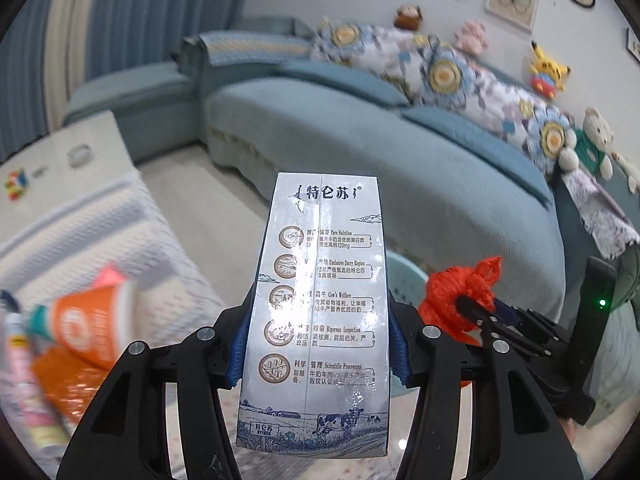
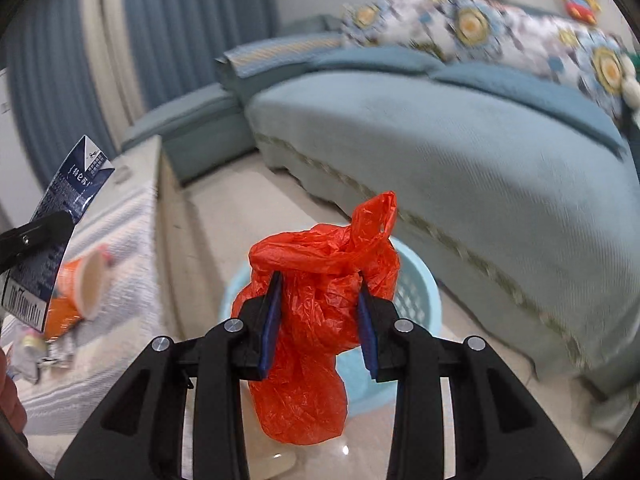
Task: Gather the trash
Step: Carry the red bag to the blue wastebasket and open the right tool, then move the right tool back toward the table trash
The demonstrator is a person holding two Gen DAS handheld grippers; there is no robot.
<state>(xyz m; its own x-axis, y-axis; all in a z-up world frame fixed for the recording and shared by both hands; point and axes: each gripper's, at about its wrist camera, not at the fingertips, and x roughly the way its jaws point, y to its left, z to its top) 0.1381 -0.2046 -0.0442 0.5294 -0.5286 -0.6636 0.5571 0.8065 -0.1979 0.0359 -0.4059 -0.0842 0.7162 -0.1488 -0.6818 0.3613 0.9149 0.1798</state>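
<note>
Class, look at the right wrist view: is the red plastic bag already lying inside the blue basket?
No. The red plastic bag is clamped between the right gripper's jaws, above the blue basket.

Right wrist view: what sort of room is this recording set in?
Most likely a home living room: a long blue sofa with floral cushions, plush toys along its back, and blue curtains.

home, living rm | blue sofa (image 1: 360,128) w/ plush toys (image 1: 546,74) | framed pics (image 1: 512,0) | curtains (image 2: 192,20)
</note>
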